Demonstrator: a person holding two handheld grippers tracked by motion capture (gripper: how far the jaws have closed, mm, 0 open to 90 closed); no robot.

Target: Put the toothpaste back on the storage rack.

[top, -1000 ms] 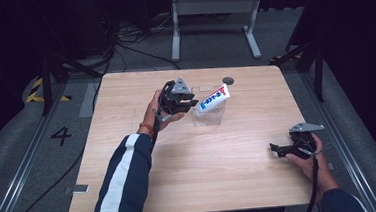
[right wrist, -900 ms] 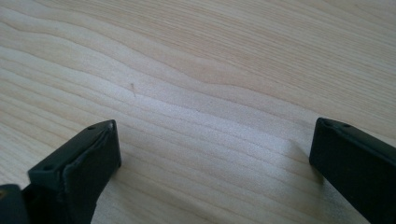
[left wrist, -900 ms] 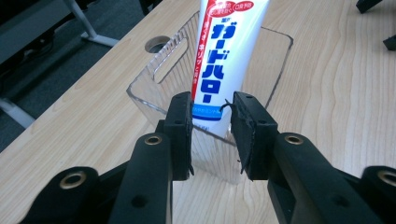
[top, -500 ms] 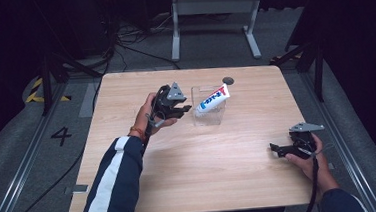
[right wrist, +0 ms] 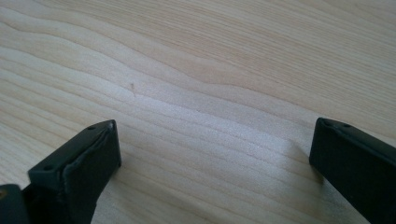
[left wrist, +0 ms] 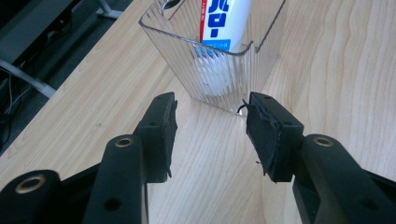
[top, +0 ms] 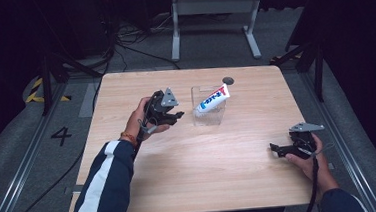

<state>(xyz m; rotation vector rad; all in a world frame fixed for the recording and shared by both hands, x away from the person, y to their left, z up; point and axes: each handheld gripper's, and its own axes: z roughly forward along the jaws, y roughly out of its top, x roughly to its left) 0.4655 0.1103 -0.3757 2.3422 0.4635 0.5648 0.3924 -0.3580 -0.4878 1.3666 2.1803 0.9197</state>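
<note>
1. Left gripper (top: 177,115) in the high view sat just left of the clear holder (top: 209,115), jaws parted and just opening, nothing between them. Toothpaste tube (top: 213,98) leaned inside the holder. Right gripper (top: 274,149) rested well apart, spread, empty.
2. Left gripper view: ribbed holder (left wrist: 219,70) held the tube (left wrist: 219,28), cap down. Probably light, rigid, slippery plastic; grip across its flat walls.
3. Right gripper view: jaws wide over bare table (right wrist: 210,70).
</note>
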